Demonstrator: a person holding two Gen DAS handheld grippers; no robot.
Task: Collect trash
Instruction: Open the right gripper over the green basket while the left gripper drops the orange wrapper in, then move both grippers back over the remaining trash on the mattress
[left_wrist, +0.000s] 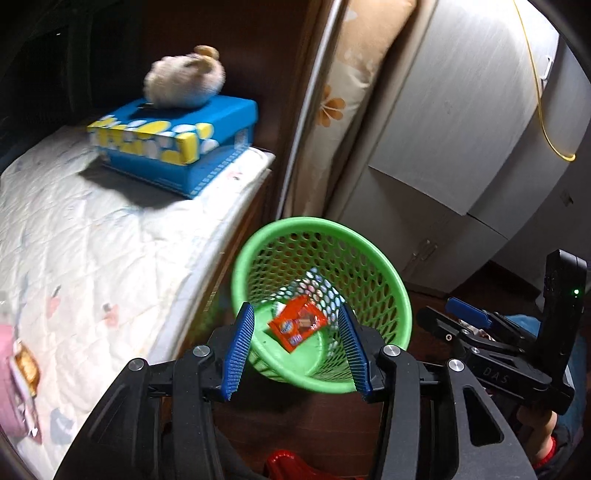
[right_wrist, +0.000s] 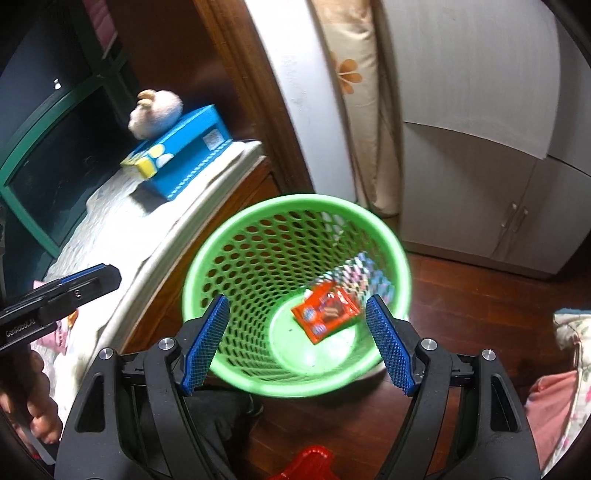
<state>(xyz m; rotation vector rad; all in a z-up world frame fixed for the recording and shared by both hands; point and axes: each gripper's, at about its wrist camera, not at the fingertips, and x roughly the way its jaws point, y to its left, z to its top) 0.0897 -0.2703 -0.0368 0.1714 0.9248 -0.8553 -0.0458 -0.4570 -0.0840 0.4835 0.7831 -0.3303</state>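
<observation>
Wooden floor (right_wrist: 461, 295) bears green basket (right_wrist: 236, 236); patterned wrapper (right_wrist: 364, 269) half-hidden behind orange packet (right_wrist: 327, 314).

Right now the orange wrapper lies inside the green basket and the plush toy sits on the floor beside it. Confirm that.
Not quite. The orange wrapper does lie inside the green basket, but the plush toy sits on the blue tissue box, as the left wrist view shows.

You have a bright green basket (right_wrist: 258, 236) with a wall of round holes; in it lies an orange-red wrapper (right_wrist: 327, 312) with blue and white marks. Your gripper pads (left_wrist: 239, 347) are ribbed blue on black arms. The tissue box (left_wrist: 177, 140) is blue with yellow and white ovals. The quilt (left_wrist: 92, 236) is white with pale prints. The floor (right_wrist: 480, 295) is reddish-brown wood.
</observation>
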